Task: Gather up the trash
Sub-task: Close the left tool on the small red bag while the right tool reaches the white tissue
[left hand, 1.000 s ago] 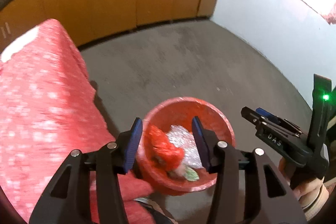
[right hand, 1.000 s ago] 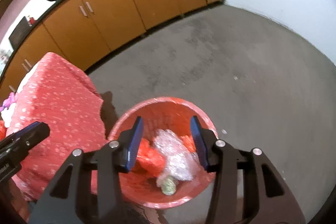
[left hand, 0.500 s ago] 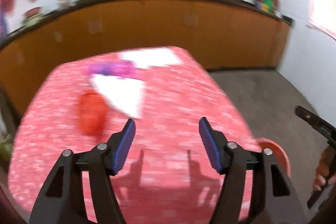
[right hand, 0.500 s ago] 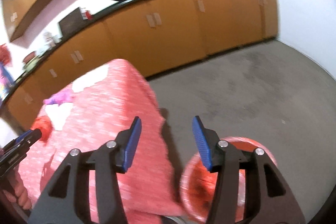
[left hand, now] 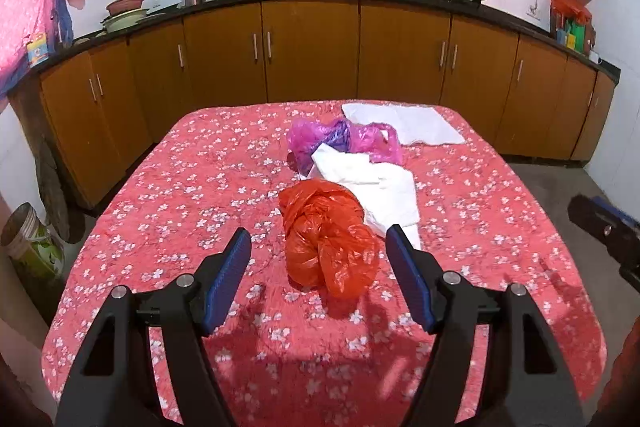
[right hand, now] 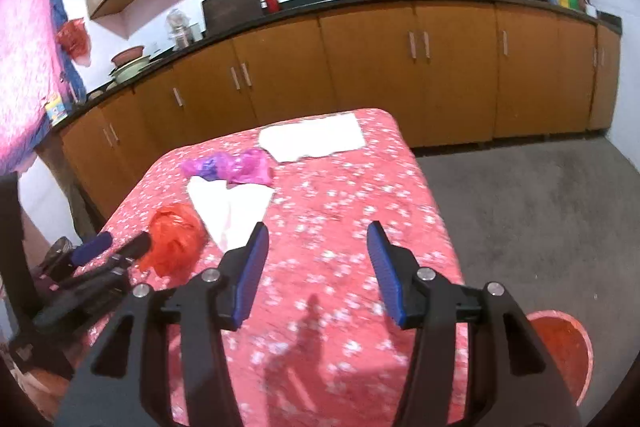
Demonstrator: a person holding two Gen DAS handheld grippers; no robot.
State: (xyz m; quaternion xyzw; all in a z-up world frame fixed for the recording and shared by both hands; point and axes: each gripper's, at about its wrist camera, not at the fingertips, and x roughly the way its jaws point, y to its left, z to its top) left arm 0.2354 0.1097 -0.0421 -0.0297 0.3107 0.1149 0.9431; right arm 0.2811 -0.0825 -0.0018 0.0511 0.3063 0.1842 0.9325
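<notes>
Orange bag [left hand: 326, 241] on desk [left hand: 192, 187], dead ahead of left gripper [left hand: 318, 259], jaws opening, nothing between; right gripper [right hand: 314, 265] farther, jaws parted, empty.

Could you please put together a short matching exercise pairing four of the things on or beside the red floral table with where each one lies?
Things:
1. orange bag
2. pink and purple bag
3. flat white sheet
4. red bin

Places:
A. on the floor beside the table
B. at the table's far edge, nearest the cabinets
C. nearest the left hand-held gripper, in line with its opening jaws
D. mid-table, just beyond the crumpled white paper

Pairs: 1-C, 2-D, 3-B, 4-A
</notes>
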